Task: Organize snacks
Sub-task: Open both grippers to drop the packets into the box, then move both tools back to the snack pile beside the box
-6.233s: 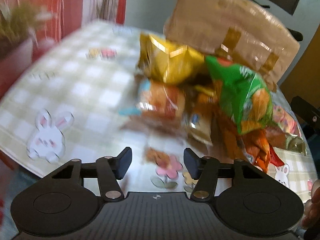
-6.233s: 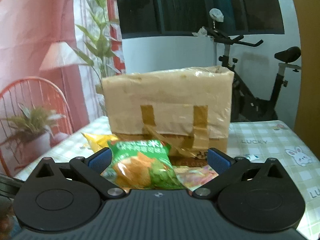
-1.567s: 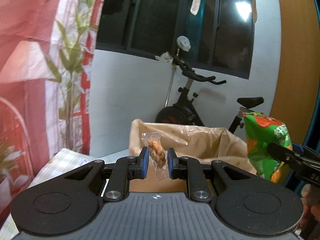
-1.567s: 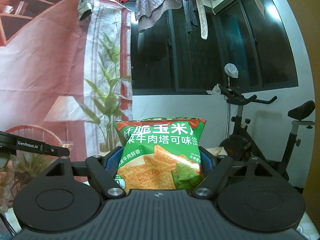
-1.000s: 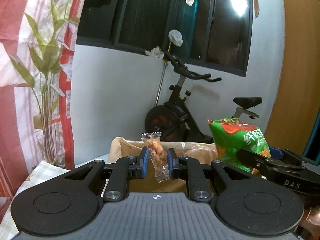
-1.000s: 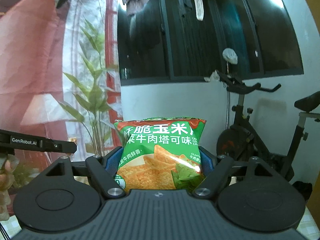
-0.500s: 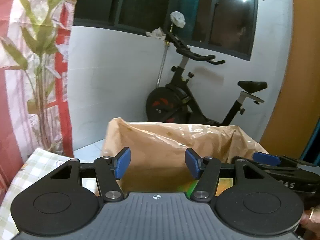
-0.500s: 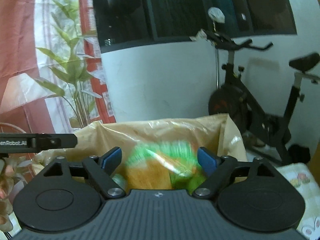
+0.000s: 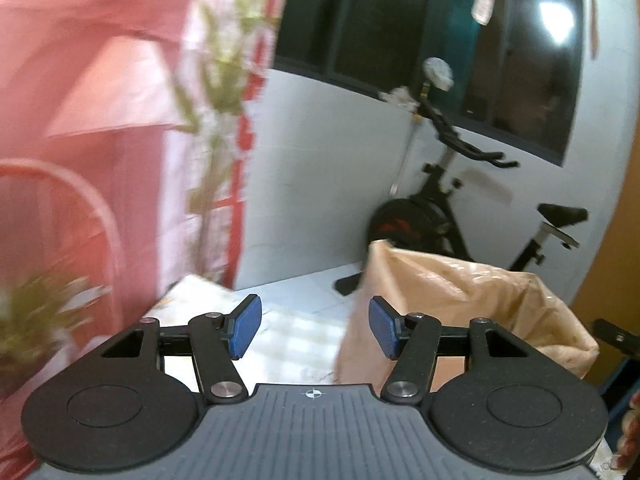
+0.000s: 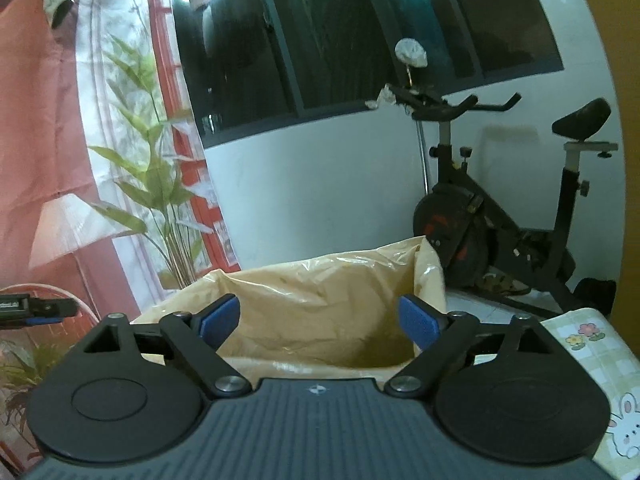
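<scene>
A plant (image 10: 148, 168) stands left, an exercise bike (image 10: 500, 216) right, behind the box (image 10: 320, 312) on the counter (image 10: 588, 344). Only the right view looks into the box. Left gripper (image 9: 314, 327) jaws are spread, empty. Right gripper (image 10: 320, 318) jaws are opening, empty.

The left gripper (image 9: 314, 327) points slightly downward with its blue-padded jaws parted and nothing between them, while the right gripper (image 10: 320, 319), also angled slightly downward, has its jaws opening wider, likewise empty.
</scene>
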`<state>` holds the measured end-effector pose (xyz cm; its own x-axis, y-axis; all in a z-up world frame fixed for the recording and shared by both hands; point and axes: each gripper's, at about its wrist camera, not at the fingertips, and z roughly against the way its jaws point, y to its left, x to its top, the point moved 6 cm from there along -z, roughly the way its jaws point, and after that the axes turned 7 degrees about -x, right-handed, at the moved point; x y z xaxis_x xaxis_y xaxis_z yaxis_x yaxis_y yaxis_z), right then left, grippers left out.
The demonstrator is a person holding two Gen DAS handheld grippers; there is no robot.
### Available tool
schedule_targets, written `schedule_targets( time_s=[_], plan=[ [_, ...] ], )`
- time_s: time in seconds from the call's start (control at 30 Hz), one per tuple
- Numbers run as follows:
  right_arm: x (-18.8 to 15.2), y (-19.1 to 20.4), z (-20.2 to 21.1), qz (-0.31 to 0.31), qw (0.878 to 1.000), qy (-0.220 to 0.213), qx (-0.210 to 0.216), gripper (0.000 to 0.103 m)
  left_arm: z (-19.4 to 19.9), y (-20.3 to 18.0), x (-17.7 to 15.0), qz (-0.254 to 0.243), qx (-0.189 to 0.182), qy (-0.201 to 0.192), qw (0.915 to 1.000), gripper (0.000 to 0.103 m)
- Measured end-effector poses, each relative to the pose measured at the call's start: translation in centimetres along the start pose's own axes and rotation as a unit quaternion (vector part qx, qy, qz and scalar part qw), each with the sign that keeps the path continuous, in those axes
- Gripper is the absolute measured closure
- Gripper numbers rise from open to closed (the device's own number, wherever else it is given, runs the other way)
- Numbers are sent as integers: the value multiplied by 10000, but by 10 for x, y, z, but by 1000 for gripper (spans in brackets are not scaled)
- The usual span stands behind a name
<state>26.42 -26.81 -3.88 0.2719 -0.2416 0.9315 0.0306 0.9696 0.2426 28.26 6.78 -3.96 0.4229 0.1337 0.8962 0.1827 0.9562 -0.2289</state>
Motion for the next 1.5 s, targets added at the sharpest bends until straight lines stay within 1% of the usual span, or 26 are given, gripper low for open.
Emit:
schedule_targets(
  time_s=[0.1, 0.23, 0.3, 0.33, 0.47, 0.6, 0.77, 0.83, 0.9, 0.97, 1.03, 1.13, 1.27, 1.4, 1.5],
  plan=[
    [-8, 2, 18, 57, 9999, -107, -22, 11, 19, 13, -10, 181, 147, 31, 9997, 42],
    [-23, 5, 37, 120, 9999, -105, -12, 9, 36, 17, -30, 271, 141, 102, 9995, 42],
    [-32, 4, 48, 82, 9998, -156, -22, 2, 40, 18, -43, 261, 146, 180, 9994, 42],
    [-36, 4, 52, 79, 9998, -163, -52, 0, 42, 16, -50, 257, 139, 212, 9993, 42],
    [-55, 6, 62, 375, 9990, 5, -243, 0, 37, 10, -75, 263, 47, 366, 9990, 42],
    [-72, 3, 71, 448, 9987, 132, -198, 0, 26, 0, -100, 236, -58, 618, 9978, 42],
    [-94, -8, 74, 654, 9967, 367, -307, 0, 12, -13, -125, 90, -246, 868, 9959, 42],
    [-101, -12, 73, 660, 9960, 522, -296, 0, 6, -17, -132, 108, -302, 978, 9947, 42],
    [-106, -16, 71, 652, 9952, 715, -162, 0, 0, -20, -139, 149, -338, 1065, 9936, 42],
    [-110, -15, 68, 815, 9931, 834, -130, 0, -5, -22, -146, 165, -370, 1153, 9925, 42],
    [-115, -12, 66, 1104, 9896, 907, -145, 0, -9, -27, -154, 102, -364, 1242, 9915, 42],
    [-128, -4, 63, 1603, 9813, 1065, -20, 0, -14, -32, -163, 112, -415, 1415, 9890, 42],
    [-157, 7, 59, 2391, 9619, 1328, 23, 1, -20, -32, -168, 176, -418, 1479, 9880, 42],
    [-178, 9, 57, 2916, 9455, 1437, -153, 1, -24, -35, -172, 160, -452, 1594, 9860, 42],
    [-184, 3, 54, 3089, 9382, 1533, -292, 1, -27, -39, -175, 99, -479, 1663, 9849, 42]
  ],
)
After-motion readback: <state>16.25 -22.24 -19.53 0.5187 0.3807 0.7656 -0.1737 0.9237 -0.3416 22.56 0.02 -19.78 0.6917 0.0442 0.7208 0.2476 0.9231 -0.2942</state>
